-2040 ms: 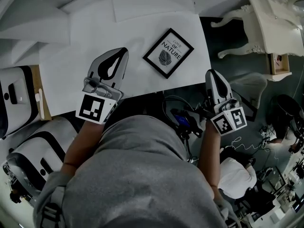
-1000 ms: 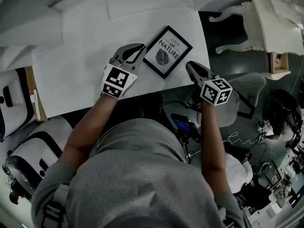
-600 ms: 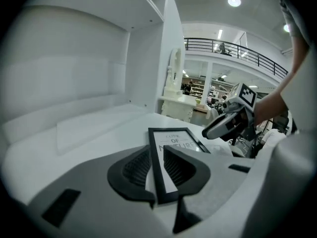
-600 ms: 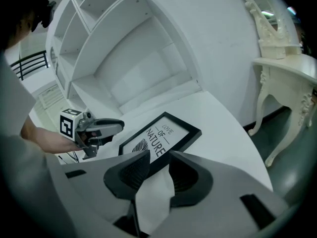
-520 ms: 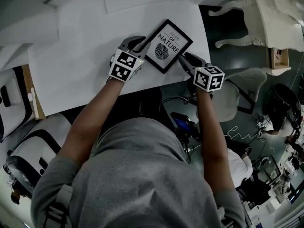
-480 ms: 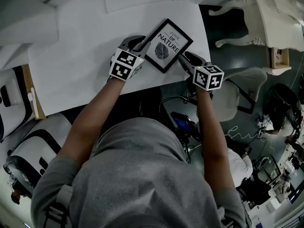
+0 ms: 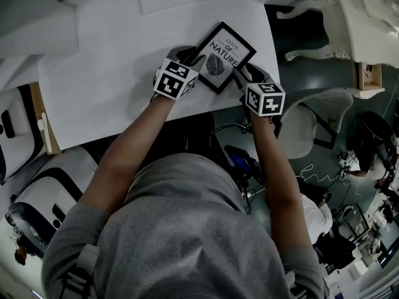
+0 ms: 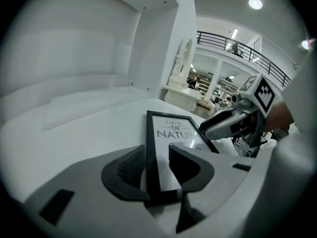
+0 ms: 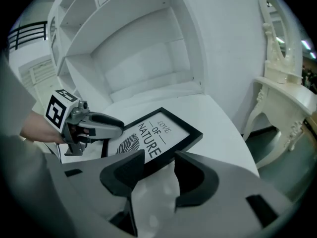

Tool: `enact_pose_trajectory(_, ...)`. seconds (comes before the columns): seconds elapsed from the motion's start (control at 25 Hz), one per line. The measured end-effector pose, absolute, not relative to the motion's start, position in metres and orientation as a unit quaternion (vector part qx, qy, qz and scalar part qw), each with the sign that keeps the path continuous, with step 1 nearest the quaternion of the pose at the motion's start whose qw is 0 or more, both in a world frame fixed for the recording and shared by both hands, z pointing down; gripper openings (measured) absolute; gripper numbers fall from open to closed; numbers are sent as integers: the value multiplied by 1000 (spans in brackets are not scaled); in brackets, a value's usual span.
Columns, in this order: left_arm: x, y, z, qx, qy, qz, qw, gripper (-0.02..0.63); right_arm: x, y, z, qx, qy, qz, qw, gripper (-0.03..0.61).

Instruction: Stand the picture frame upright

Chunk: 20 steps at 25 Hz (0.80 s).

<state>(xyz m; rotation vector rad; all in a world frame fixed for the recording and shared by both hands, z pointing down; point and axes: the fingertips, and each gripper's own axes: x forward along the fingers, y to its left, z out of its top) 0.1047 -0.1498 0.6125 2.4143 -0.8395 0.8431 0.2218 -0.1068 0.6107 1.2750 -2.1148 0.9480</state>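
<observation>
The picture frame point(image 7: 221, 56), black-edged with a leaf print, lies flat near the front right corner of the white table point(image 7: 112, 61). My left gripper point(image 7: 190, 58) is at its near left side. In the left gripper view the frame's point(image 8: 176, 133) black border runs between the jaws of the left gripper point(image 8: 158, 165), which have just been opening and stand apart from it. My right gripper point(image 7: 243, 73) sits at the frame's near right edge. Its jaws have also just been opening. In the right gripper view, the right gripper point(image 9: 159, 170) has bare table between its jaws and the frame point(image 9: 153, 133) just ahead.
The table's front edge point(image 7: 206, 108) runs just behind both grippers. A white ornate dresser point(image 7: 361, 23) stands at the far right, a pale chair point(image 7: 305, 126) below it. White and black cases point(image 7: 19, 129) stand at the left. White shelving point(image 9: 129, 38) rises behind the table.
Both grippers have come down and forward from the table's front edge to the frame's two near sides. Their jaws, shut a second ago, now stand apart. The frame still lies flat.
</observation>
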Motion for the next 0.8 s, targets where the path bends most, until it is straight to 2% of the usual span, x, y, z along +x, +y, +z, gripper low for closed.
enact_pose_trajectory(0.12, 104, -147, 614, 869, -313, 318, 213, 140, 221, -107, 612, 471, -773, 341, 254, 181)
enact_pose_trajectory(0.8, 87, -92, 610, 853, -292, 352, 251, 140, 209, -108, 611, 409, -805, 255, 346, 175)
